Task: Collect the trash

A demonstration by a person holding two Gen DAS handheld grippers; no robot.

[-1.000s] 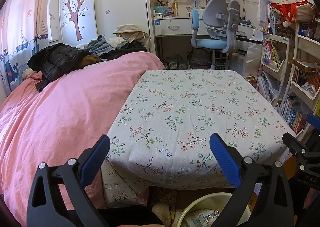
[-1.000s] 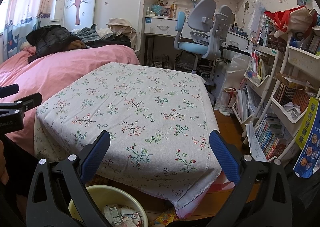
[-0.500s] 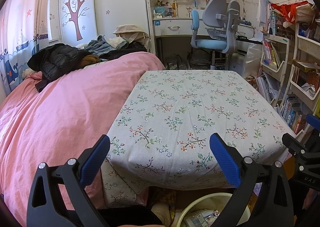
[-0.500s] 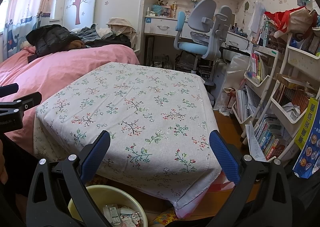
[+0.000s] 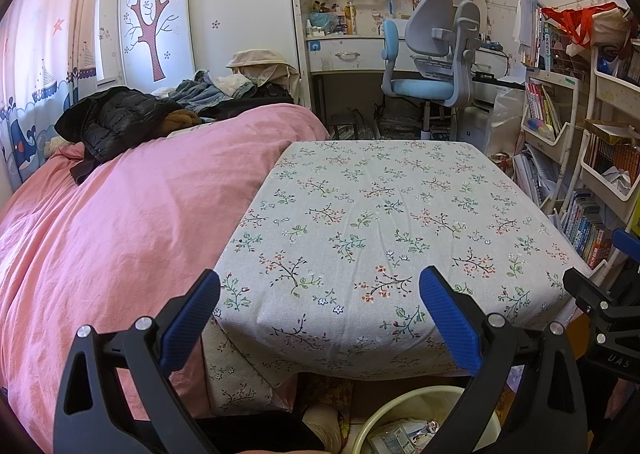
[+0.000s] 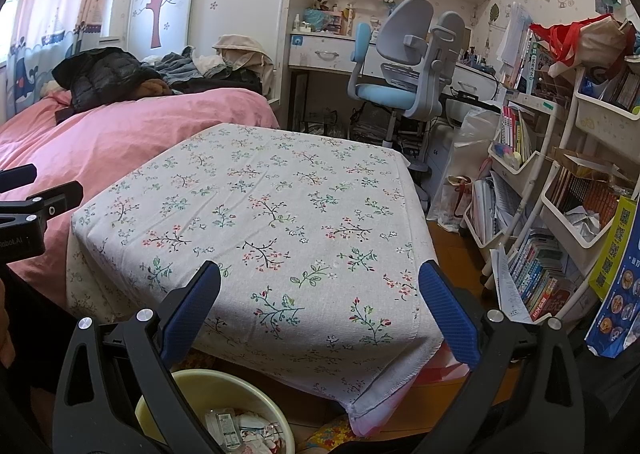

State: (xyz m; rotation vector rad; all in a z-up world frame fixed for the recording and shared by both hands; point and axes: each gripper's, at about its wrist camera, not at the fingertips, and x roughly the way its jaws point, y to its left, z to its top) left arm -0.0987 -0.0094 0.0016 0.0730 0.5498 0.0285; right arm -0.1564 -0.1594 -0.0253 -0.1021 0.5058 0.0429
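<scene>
Both your left gripper (image 5: 319, 318) and right gripper (image 6: 319, 312) hang open, empty. Risk: the floral-clothed desk (image 6: 260, 213) overhang hides the pale yellow plastic bin (image 6: 256, 388), inviting collision.

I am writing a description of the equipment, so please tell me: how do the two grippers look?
Both the left gripper and the right gripper have black frames with triangular cut-outs and silver screws. Each has two jaws faced with blue, finely ribbed pads. The left gripper's body carries white lettering, partly cut off, in the right wrist view. No cables or sleeves are clearly visible.
</scene>
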